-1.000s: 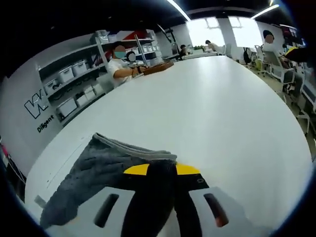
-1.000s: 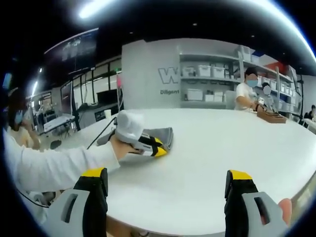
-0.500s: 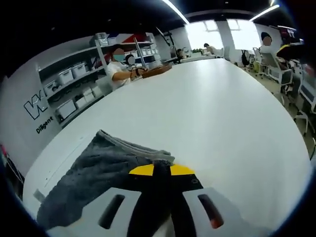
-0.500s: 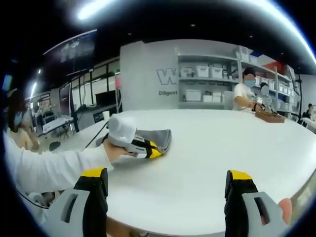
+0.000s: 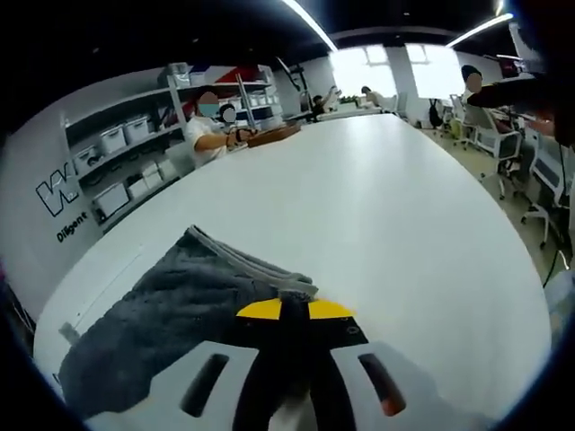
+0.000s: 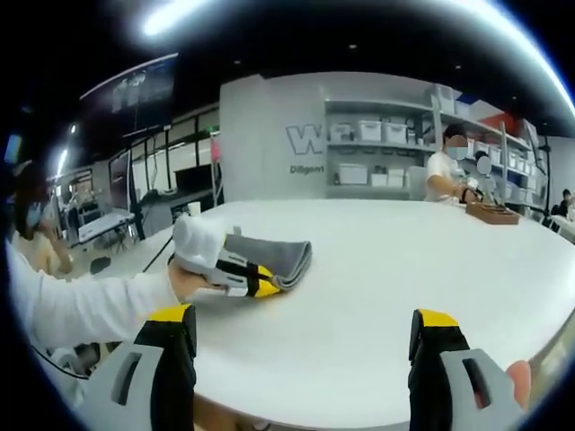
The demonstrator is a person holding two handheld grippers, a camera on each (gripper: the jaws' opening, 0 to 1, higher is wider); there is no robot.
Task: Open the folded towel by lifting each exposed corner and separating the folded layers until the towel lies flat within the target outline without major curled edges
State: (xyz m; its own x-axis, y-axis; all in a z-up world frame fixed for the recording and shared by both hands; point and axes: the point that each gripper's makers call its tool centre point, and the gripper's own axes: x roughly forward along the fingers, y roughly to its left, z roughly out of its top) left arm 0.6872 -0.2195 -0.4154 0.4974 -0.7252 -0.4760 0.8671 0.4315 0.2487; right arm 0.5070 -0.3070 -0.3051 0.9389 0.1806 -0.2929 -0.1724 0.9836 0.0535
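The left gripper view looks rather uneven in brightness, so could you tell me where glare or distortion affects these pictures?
Left gripper view: the far windows are blown out white, ceiling light strips glare, and the fisheye bends the white table into a dome; the grey towel stays readable. Right gripper view: a ceiling light flares at the top, and the shelves curve toward the edge.

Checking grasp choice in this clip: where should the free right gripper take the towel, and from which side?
The towel's folded edge lies toward the right gripper, its pale hems stacked there. The left gripper already pinches one corner, so coming in low across the table and taking the upper hem further along the edge looks best.
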